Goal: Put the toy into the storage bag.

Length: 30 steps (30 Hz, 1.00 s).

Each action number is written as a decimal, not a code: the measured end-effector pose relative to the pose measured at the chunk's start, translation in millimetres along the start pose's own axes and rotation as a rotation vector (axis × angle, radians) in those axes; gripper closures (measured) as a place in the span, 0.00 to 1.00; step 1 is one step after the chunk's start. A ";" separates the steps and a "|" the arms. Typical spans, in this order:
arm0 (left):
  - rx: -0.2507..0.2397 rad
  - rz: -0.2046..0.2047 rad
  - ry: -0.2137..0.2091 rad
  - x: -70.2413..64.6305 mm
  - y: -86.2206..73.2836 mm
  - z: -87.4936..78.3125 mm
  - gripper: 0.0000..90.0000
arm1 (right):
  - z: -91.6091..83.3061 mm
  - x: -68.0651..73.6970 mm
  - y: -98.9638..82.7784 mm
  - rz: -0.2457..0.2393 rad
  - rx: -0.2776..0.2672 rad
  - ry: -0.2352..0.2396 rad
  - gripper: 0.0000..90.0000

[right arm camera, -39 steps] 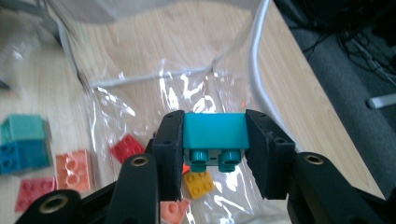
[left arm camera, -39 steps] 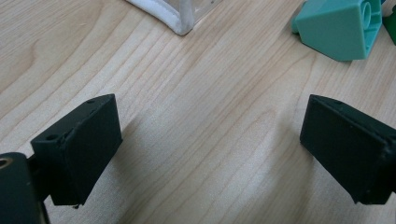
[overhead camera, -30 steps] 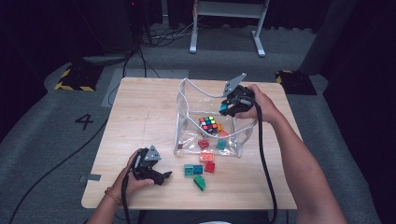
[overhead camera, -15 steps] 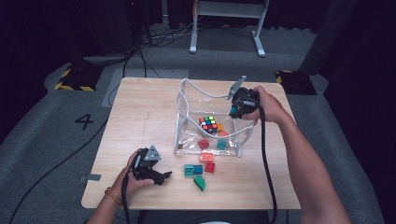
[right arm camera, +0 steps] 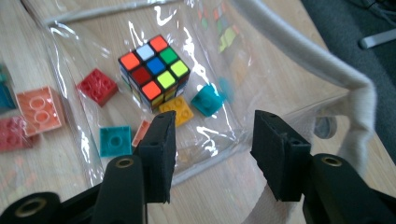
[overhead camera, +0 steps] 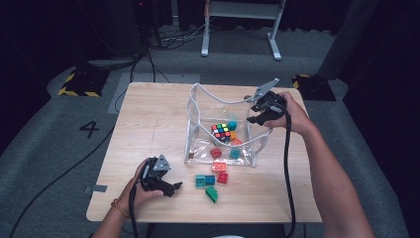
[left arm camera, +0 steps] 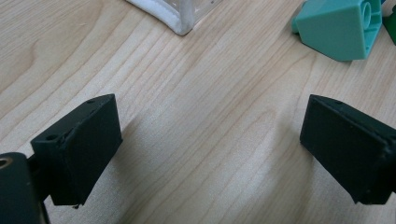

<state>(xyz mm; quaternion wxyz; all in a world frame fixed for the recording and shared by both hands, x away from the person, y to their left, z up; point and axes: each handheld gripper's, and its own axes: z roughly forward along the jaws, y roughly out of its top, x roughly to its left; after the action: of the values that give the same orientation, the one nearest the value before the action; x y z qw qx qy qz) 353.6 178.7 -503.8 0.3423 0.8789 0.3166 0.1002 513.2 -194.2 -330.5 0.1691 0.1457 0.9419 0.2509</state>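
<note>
- While right tongs (right arm camera: 212, 154) have just been opening, nothing between jaws, they hover at the clear bag (overhead camera: 198, 126) rim on the table (overhead camera: 148, 124); cube (right arm camera: 154, 70) lies inside.
- Left tongs (left arm camera: 210, 154) released, empty, over bare table.

Tabletop (overhead camera: 148, 124): pale wood with visible grain. Bag (overhead camera: 198, 124): clear plastic with white piping. Puzzle cube (right arm camera: 154, 70) inside it: black frame with red, orange, white, green, blue and yellow-green squares. Bricks in the bag: red (right arm camera: 97, 86), teal (right arm camera: 115, 141), yellow (right arm camera: 177, 110). Bricks outside the bag: orange (right arm camera: 39, 109), dark green (overhead camera: 211, 193). Both grippers: black pads (left arm camera: 88, 140).
</note>
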 end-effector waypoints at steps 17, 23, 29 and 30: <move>0.000 0.000 0.000 0.0 0.0 0.0 0.06 | -57.5 18.8 -27.7 0.194 -0.347 -0.090 0.38; 0.000 0.000 0.000 0.0 0.0 0.0 0.06 | -74.7 29.3 -45.1 0.225 -0.419 -0.133 0.36; 0.000 0.000 0.000 0.0 0.0 0.0 0.06 | -86.0 39.9 -68.4 0.250 -0.461 -0.150 0.35; 0.002 0.002 0.000 0.1 0.0 -0.1 0.06 | -87.2 41.7 -70.9 0.255 -0.464 -0.150 0.35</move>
<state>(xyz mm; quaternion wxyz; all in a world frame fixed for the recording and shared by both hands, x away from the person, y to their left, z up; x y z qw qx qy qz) 353.6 178.8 -503.7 0.3414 0.8796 0.3157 0.1002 428.0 -275.1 -306.6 0.2343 0.2386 0.8182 0.4677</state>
